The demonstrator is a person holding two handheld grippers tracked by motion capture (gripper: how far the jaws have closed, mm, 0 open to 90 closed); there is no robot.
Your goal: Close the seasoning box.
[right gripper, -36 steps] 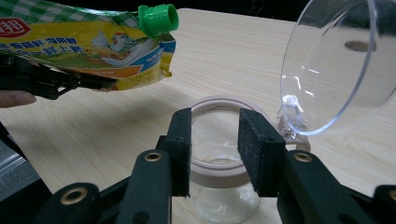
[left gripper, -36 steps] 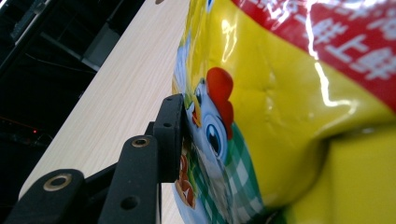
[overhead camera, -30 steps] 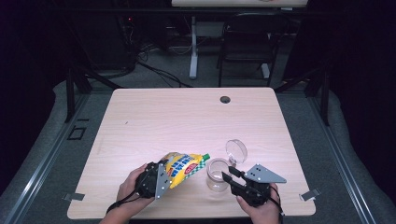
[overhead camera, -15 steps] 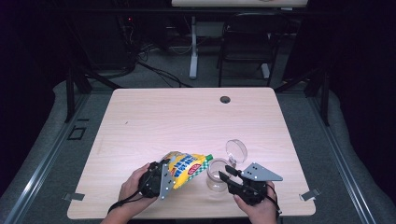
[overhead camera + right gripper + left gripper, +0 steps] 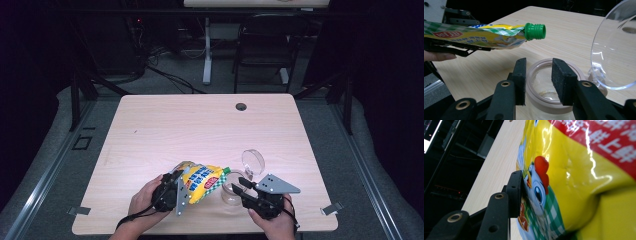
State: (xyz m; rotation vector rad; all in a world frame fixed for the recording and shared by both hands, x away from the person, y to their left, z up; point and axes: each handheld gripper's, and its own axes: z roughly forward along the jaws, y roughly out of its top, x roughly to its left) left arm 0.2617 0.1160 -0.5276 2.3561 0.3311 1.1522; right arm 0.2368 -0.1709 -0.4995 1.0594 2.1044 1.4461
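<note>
- High view: light falls from above onto the pale wooden table (image 5: 200, 130), brightest near its middle; the surrounding floor and far furniture sink into near-black.
- Soft, short shadows under both hands at the near edge; the picture is slightly soft and grainy.
- Left gripper view: the glossy yellow foil pouch (image 5: 584, 177) sits very close, with white glare streaks across its print; the black jaw beside it is blurred.
- Right gripper view: the clear plastic hinged lid (image 5: 614, 47) carries faint reflections; the 2 near jaws are out of focus, and the background is dark.
</note>
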